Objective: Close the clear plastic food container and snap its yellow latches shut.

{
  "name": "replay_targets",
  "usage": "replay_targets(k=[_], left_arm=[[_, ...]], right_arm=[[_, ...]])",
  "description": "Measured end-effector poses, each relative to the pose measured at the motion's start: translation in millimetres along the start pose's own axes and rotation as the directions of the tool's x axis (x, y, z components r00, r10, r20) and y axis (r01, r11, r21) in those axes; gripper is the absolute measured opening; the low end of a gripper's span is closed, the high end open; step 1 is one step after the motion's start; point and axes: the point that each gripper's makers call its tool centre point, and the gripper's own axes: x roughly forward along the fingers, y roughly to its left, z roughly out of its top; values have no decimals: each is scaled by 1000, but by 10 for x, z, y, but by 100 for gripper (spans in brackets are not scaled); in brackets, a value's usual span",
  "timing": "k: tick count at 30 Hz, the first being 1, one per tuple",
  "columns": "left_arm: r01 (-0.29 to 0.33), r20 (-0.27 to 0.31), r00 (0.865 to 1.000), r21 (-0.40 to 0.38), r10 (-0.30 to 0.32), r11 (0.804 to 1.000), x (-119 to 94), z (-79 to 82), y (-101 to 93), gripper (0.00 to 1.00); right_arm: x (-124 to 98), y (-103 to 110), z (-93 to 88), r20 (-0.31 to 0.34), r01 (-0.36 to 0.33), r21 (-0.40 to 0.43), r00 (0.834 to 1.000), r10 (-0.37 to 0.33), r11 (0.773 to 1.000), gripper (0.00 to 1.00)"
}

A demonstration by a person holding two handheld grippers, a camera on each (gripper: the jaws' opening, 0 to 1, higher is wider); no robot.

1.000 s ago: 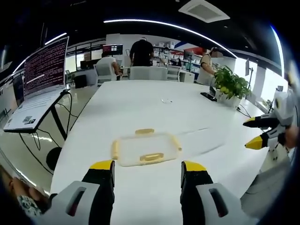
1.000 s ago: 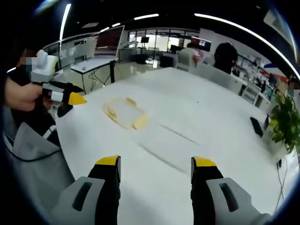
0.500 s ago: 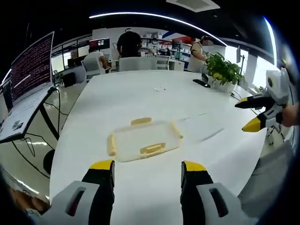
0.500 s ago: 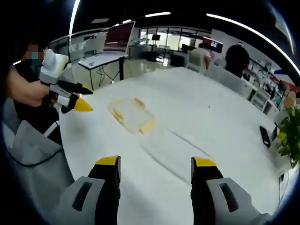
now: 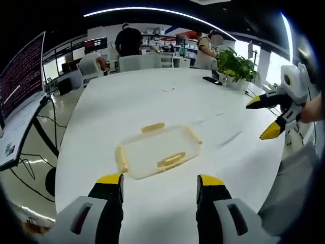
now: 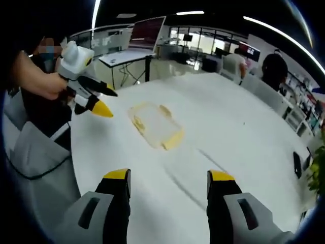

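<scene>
Two grippers hover with jaws spread, gripping nothing: left gripper (image 5: 160,185), right gripper (image 6: 168,183). No writing legible. Clear container (image 5: 157,150) lies mid-frame on the white table (image 5: 152,96).

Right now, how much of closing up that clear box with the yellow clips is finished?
The lid looks already seated on the clear container on the white table. Whether its yellow latches are snapped can't be told. Nothing is in hand: the left hand-held gripper and right hand-held gripper are open, apart from it. Left: pressing the latches shut.
</scene>
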Motion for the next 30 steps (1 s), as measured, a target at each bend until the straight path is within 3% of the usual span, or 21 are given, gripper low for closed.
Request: replay_targets(k=[5,17,20,30], left_arm=[[11,-19,1000,21,-11,1000,58,14,71,53],[43,-42,998,52,-41,998,176,32,118,53],[63,-36,997,-3,-63,998,205,55,122,52],[76,-45,996,58,-73,995,271,147,305,52]], right_arm=[[83,6,29,-14,-25,-69,1000,24,997,58],[282,-55,115,-24,-59,-86,998,57,995,58],[340,-37,135,-31,-75,-104,997,72,992,58],[534,-40,345,-42,-125,-193,992,119,973,57]])
